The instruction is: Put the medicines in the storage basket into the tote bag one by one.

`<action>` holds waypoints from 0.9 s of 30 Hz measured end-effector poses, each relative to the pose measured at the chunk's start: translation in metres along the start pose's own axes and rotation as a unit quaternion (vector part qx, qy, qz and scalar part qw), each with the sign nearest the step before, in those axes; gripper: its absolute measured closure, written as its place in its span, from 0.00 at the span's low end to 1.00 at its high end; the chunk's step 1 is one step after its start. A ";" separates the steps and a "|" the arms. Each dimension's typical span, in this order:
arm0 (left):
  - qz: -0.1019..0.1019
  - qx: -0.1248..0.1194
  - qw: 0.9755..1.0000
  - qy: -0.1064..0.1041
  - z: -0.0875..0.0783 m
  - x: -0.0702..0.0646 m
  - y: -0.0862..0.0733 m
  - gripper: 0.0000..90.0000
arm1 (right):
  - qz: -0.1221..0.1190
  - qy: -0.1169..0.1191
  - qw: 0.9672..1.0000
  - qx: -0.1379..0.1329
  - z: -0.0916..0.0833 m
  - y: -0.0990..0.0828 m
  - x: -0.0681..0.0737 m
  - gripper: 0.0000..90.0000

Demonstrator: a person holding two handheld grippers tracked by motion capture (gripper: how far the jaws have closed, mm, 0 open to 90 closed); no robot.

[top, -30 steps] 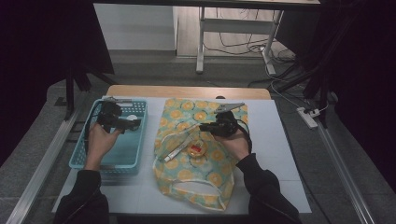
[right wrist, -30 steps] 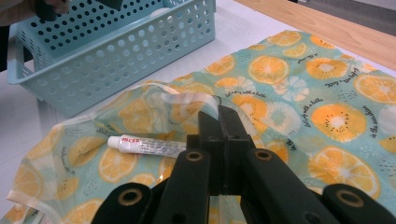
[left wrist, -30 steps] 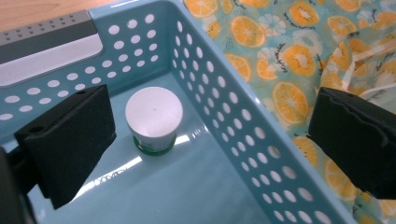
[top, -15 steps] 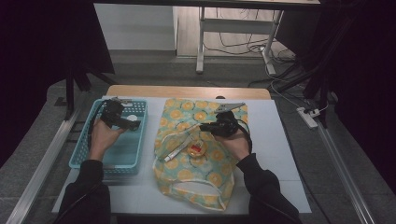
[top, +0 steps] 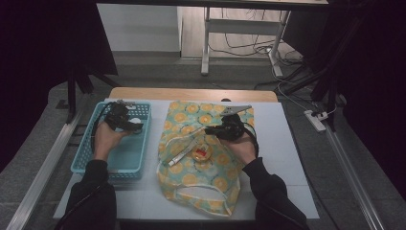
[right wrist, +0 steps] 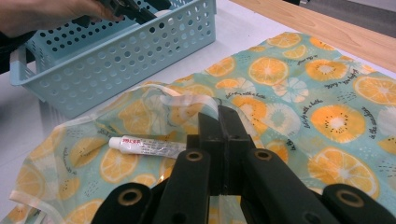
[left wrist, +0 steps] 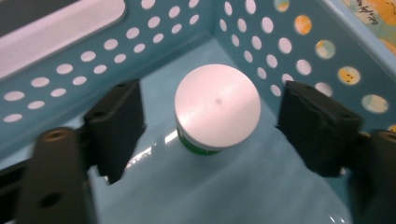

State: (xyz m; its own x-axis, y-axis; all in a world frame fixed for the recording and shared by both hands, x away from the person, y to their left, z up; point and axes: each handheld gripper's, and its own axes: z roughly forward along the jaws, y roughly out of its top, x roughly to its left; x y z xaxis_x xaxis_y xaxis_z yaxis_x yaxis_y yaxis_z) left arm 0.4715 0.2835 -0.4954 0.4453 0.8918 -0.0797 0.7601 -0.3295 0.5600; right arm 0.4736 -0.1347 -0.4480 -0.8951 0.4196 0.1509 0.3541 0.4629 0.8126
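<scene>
Left gripper view is showing the left gripper (left wrist: 212, 140) closing around a white-capped jar (left wrist: 217, 108) in the basket (left wrist: 60, 28), pads not yet touching; off-centre jaws could tip it. Right gripper (right wrist: 222, 135) is pinching the bag (right wrist: 327, 84) shut.

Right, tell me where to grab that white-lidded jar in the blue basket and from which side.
Grip the white-lidded jar across its round lid, coming down from above. It stands upright near a corner of the blue basket, whose walls probably block a sideways approach. The left gripper already straddles it; its jaws have just been closing, with gaps on both sides.
</scene>
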 end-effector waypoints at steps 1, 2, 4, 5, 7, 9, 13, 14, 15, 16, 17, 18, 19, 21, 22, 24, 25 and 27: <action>-0.002 0.001 1.000 -0.002 0.001 0.001 0.000 0.31 | 0.000 0.000 1.000 0.000 0.000 0.000 0.000 1.00; -0.004 0.002 1.000 -0.006 0.001 0.001 0.000 0.33 | 0.000 0.000 1.000 0.000 0.000 0.000 0.000 1.00; -0.004 0.003 1.000 -0.009 0.002 0.001 0.000 0.39 | 0.000 0.000 1.000 0.000 0.000 0.000 0.000 1.00; -0.004 0.003 1.000 -0.014 0.003 0.001 0.000 0.42 | 0.000 0.000 1.000 -0.001 0.000 0.000 0.000 1.00; -0.002 0.006 1.000 -0.016 0.004 0.000 0.001 0.49 | 0.000 0.000 1.000 -0.001 0.000 0.000 0.000 1.00; -0.002 0.009 1.000 -0.010 0.004 -0.001 0.001 0.54 | 0.000 0.000 1.000 -0.001 -0.001 0.000 0.000 1.00; -0.010 0.014 1.000 -0.007 0.002 -0.002 0.001 0.55 | 0.000 0.000 1.000 -0.002 -0.001 0.000 0.000 1.00; -0.013 0.012 1.000 -0.010 0.002 -0.002 0.001 0.55 | 0.000 0.000 1.000 -0.002 -0.001 0.000 0.000 1.00; -0.016 0.012 1.000 -0.014 0.002 -0.002 0.001 0.55 | 0.000 0.000 1.000 -0.002 0.000 0.000 0.000 1.00; -0.018 0.012 1.000 -0.016 0.002 -0.001 0.001 0.55 | 0.000 -0.001 1.000 -0.002 0.000 0.000 0.001 1.00; -0.025 0.012 0.999 -0.017 0.001 -0.001 0.001 0.55 | -0.001 0.000 1.000 -0.002 0.000 0.000 0.001 1.00; -0.029 0.012 0.999 -0.018 0.000 0.000 0.001 0.55 | -0.001 0.000 1.000 -0.001 0.000 0.000 0.001 1.00; -0.030 0.010 0.999 -0.017 -0.001 0.000 0.001 0.55 | -0.001 0.000 1.000 -0.001 0.000 0.000 0.001 1.00; -0.029 0.004 0.999 -0.016 -0.004 0.000 0.001 0.56 | -0.001 0.000 1.000 -0.002 0.000 0.000 0.001 1.00; -0.029 0.001 0.999 -0.017 -0.006 -0.001 0.001 0.56 | 0.000 0.000 1.000 -0.002 0.000 0.000 0.001 1.00; -0.028 -0.005 0.999 -0.019 -0.011 -0.001 0.002 0.56 | 0.000 0.000 1.000 -0.002 -0.001 0.000 0.000 1.00; -0.026 -0.007 0.999 -0.019 -0.013 -0.001 0.002 0.56 | 0.001 -0.001 1.000 -0.002 -0.001 0.000 0.000 1.00; -0.026 -0.014 0.999 -0.021 -0.020 -0.002 0.004 0.56 | 0.000 -0.001 1.000 -0.001 0.000 0.000 0.000 1.00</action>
State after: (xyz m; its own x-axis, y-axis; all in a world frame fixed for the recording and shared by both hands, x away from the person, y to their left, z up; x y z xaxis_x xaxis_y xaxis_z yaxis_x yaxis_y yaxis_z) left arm 0.4641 0.2860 -0.4769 0.4259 0.8934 -0.1433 0.7692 -0.2741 0.5772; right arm 0.4735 -0.1348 -0.4477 -0.8944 0.4211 0.1510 0.3542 0.4602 0.8141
